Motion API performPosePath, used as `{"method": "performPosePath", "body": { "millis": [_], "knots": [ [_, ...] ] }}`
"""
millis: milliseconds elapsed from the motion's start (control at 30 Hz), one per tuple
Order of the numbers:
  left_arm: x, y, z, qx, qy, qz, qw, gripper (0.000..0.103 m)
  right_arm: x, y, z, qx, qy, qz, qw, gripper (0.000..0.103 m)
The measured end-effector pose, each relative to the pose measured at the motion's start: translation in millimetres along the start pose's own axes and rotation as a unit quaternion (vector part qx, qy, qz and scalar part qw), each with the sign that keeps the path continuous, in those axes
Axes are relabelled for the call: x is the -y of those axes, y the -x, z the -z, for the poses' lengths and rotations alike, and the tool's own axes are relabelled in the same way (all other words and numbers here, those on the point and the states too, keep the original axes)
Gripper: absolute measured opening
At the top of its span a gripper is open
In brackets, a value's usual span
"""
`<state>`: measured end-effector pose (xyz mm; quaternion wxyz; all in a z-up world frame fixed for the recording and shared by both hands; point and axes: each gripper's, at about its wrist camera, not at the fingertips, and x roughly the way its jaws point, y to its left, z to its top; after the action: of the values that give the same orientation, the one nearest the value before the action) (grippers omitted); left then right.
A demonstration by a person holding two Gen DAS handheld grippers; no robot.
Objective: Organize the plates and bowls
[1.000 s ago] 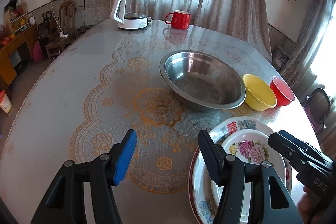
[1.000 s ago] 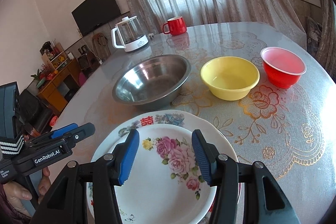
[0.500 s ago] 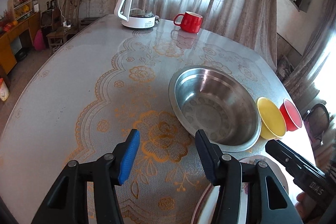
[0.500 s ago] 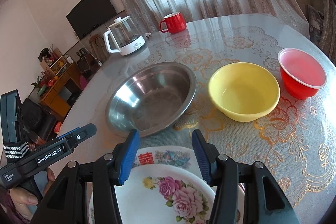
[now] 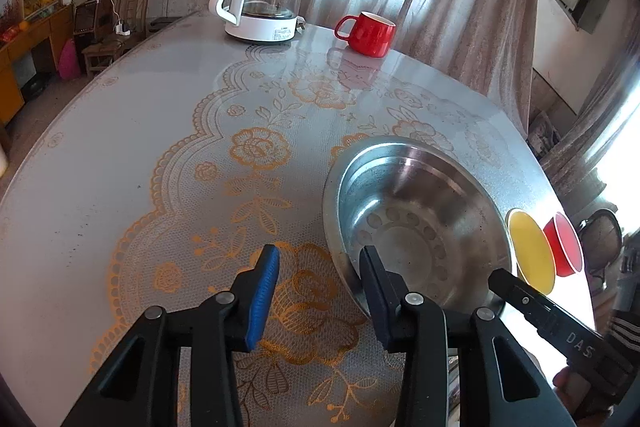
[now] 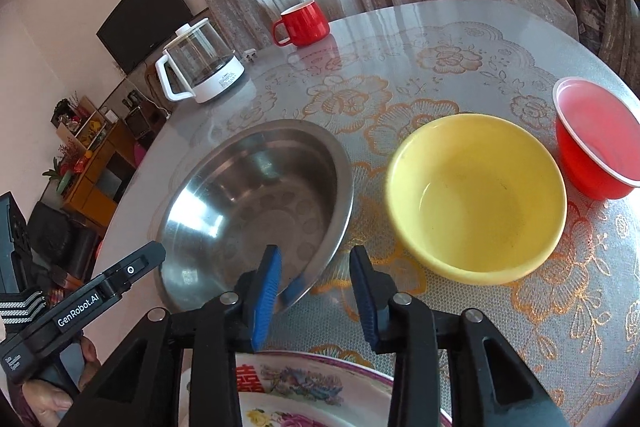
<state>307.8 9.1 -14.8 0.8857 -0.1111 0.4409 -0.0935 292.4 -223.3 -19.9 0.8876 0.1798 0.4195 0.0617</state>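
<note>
Left wrist view, item 1: steel bowl [image 5: 420,227], upright on table [image 5: 100,187], sits at approx 1–2 o'clock from left gripper [image 5: 318,289]. Near rim lies between the two fingers, right-hand finger [image 5: 372,283] over the bowl's inside wall, blue pad [image 5: 264,291] outside over the cloth. Jaws closing; pads not seen pressing on rim yet.

Item 2, right wrist view: right gripper [image 6: 316,287] straddles the same bowl [image 6: 256,211] at its opposite near rim, bowl at 10–11 o'clock; blue finger [image 6: 268,291] inside, other finger outside. Jaws closing, no contact visible.

Item 3: yellow bowl [image 6: 476,195] at 1 o'clock of right gripper, red bowl [image 6: 596,143] beyond at 2 o'clock. Floral plates [image 6: 304,383] at 6 o'clock, under the gripper body.

Pose: both grippers pitched fwd and down, side by side, approx equally near the bowl. Judgement: two-handed rim pinch on the steel bowl is the step in hand.

Bkgd: kettle [image 5: 264,3], red mug [image 5: 368,33] at 12 o'clock, far edge.
</note>
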Motion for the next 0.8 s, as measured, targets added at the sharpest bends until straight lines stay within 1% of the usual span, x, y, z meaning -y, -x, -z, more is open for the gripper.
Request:
{"method": "performPosePath", "body": {
  "millis": [100, 133, 167, 233, 333, 467, 800],
  "knots": [
    [2, -2, 0, -0.003, 0.000, 0.019, 0.9998, 0.029, 0, -8, -3, -0.009, 0.002, -0.002, 1.000, 0.024],
    [3, -2, 0, -0.004, -0.001, 0.027, 0.9996, 0.022, -2, -10, -3, -0.011, 0.006, -0.002, 1.000, 0.021],
    [4, -2, 0, -0.003, -0.004, 0.031, 0.9995, 0.018, -4, -11, -4, -0.011, 0.011, 0.004, 1.000, 0.021],
    [4, 0, 2, 0.004, -0.007, 0.026, 0.9996, 0.018, -6, -12, -5, -0.009, 0.016, 0.006, 1.000, 0.021],
    [-2, 5, 4, 0.007, 0.002, 0.026, 0.9996, 0.018, -7, -14, -6, -0.015, 0.016, 0.001, 1.000, 0.021],
    [-12, 15, 11, 0.014, 0.008, 0.014, 0.9998, 0.019, -15, -16, -4, -0.023, 0.025, -0.011, 0.999, 0.021],
    [-51, 56, 49, 0.033, 0.041, -0.028, 0.9982, 0.021, -61, -17, 18, -0.049, 0.078, -0.045, 0.995, 0.020]
  ]
}}
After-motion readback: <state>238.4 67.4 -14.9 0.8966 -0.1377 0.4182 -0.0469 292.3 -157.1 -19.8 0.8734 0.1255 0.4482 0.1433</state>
